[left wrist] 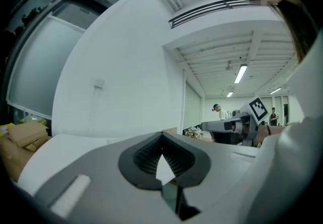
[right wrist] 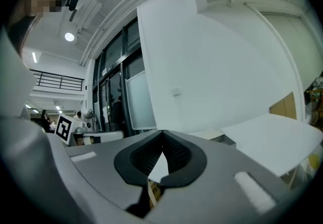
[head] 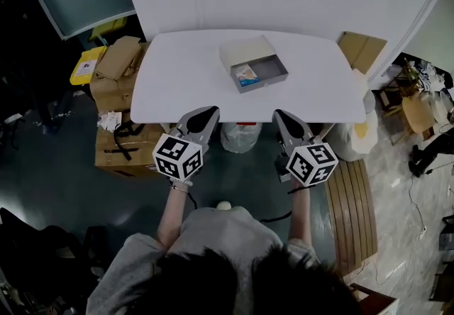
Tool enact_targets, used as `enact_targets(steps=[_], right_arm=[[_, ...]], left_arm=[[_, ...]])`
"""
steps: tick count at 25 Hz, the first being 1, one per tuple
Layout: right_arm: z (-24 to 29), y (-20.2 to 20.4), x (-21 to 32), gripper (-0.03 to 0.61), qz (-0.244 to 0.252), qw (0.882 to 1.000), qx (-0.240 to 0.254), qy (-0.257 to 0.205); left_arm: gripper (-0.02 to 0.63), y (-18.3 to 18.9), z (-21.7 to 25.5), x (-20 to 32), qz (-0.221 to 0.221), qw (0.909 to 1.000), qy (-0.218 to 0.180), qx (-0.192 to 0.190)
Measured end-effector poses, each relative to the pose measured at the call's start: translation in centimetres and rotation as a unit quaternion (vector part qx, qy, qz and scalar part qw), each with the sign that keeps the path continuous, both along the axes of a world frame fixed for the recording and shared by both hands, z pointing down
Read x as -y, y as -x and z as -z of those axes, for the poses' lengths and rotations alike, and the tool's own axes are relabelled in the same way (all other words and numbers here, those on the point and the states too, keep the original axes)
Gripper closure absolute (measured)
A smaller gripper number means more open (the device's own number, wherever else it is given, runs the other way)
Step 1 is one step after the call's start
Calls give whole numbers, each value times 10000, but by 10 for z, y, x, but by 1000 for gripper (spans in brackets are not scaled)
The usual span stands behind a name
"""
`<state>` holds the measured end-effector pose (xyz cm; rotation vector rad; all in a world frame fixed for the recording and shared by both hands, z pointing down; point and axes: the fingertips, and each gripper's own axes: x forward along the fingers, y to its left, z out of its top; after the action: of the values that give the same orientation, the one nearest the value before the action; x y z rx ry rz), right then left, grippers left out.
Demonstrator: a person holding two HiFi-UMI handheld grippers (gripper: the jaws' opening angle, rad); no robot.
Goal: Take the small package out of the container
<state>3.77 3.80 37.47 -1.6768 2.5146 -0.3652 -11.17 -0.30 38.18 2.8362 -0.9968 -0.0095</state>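
Hovering at the near edge of the white bench [head: 170, 94], the left gripper [head: 211, 111] and the right gripper [head: 278, 115] are held side by side by the person, both pointing level toward the far wall. Each is clenched on nothing: in the left gripper view and in the right gripper view alike, the dark ribbed pads meet at their tips with only the pale bench surface showing through the small gap behind them. The container [head: 273, 79], a shallow grey box with its cream lid [head: 245, 50] folded back, sits near the middle of the bench, well apart from both grippers and slightly closer to the right one's line. The small package [head: 246, 75], blue and white with a touch of orange, lies flat inside the container against its left wall. Cardboard boxes [head: 117, 65] are stacked on the floor at the bench's left end, and a clear plastic bag [head: 240, 137] sits below the near edge between the two grippers.
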Motion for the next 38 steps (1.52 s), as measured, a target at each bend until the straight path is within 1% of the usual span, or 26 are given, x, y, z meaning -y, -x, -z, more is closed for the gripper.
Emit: enact_targets(steps=[11,19,24,31,38], right_arm=[[-12,-9,38,566,-253,9996,6,123],[-19,-24,57,566,-281,9992,-41,267],[-22,-36,76,566,-99,9994,-50,336],[-20,-65,114,566,196,9991,-53,385],[-22,-84,143,566,513,9977,-56,439]], left_arm=[[620,-25,-9,42,-421,9991,63,52],[620,-40,-23,58,-463,9986,265,39],[621,-53,-29,73,-295,9989,370,21],[620,-78,-25,103,-10,9993,383,-34],[620,-95,-29,123,283,9986,442,-27]])
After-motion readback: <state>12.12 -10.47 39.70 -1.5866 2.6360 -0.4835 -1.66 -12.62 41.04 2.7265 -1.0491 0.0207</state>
